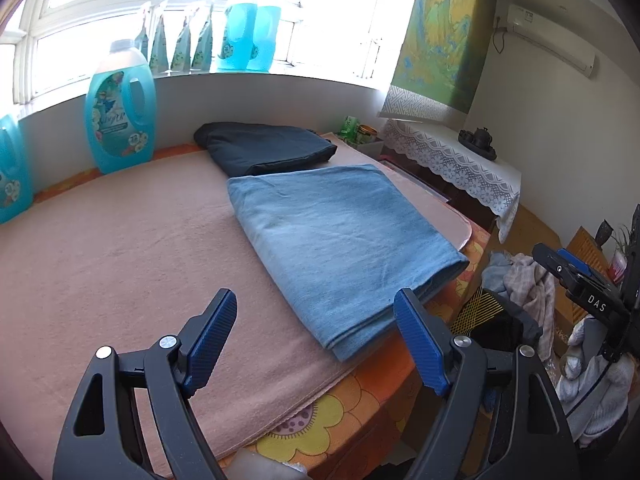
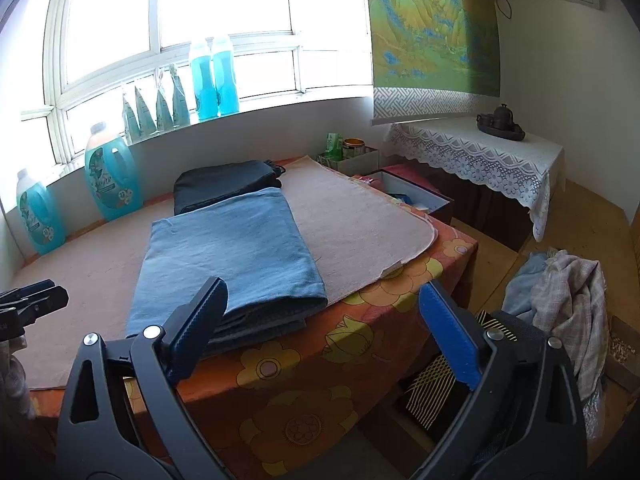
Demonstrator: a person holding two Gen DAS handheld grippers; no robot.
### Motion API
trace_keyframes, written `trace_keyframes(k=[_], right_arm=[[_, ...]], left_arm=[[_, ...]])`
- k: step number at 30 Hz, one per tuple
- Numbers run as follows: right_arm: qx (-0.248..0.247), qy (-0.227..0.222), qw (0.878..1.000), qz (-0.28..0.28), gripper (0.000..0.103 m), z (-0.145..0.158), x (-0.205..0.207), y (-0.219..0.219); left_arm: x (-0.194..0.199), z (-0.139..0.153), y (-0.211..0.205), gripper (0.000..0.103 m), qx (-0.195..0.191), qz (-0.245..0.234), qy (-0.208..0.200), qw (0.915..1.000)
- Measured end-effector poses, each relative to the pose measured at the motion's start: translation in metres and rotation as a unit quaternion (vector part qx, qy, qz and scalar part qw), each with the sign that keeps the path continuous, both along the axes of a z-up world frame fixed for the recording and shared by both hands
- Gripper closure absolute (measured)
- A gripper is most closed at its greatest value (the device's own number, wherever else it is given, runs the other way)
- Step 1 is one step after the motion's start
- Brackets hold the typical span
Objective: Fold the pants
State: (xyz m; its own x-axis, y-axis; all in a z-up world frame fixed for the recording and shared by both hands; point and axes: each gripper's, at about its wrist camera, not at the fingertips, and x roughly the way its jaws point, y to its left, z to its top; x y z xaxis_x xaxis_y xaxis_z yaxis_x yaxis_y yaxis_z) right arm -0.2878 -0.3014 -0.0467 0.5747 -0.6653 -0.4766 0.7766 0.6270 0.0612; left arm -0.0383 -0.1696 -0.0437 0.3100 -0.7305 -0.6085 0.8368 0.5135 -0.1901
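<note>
The blue pants (image 1: pixel 340 236) lie folded flat on the pink blanket (image 1: pixel 120 248), just in front of a dark folded garment (image 1: pixel 264 146). Both the left gripper (image 1: pixel 316 336) and right gripper (image 2: pixel 324 320) hang spread wide and empty near the table edge.

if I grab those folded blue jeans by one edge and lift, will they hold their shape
Probably not. The folded blue jeans are soft stacked layers, visible at the near edge, so they would likely droop and unfold. Thick denim probably feels fairly heavy. On the fuzzy pink blanket, they should drag rather than slide.
</note>
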Motion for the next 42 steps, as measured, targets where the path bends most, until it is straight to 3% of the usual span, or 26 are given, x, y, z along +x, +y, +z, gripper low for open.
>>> trace_keyframes(k=[42], right_arm=[[-0.008,0.007,1.000,0.003,0.000,-0.004,0.020,-0.006]], left_arm=[[0.001,0.003,-0.002,0.022,0.010,0.011,-0.015,0.9998]])
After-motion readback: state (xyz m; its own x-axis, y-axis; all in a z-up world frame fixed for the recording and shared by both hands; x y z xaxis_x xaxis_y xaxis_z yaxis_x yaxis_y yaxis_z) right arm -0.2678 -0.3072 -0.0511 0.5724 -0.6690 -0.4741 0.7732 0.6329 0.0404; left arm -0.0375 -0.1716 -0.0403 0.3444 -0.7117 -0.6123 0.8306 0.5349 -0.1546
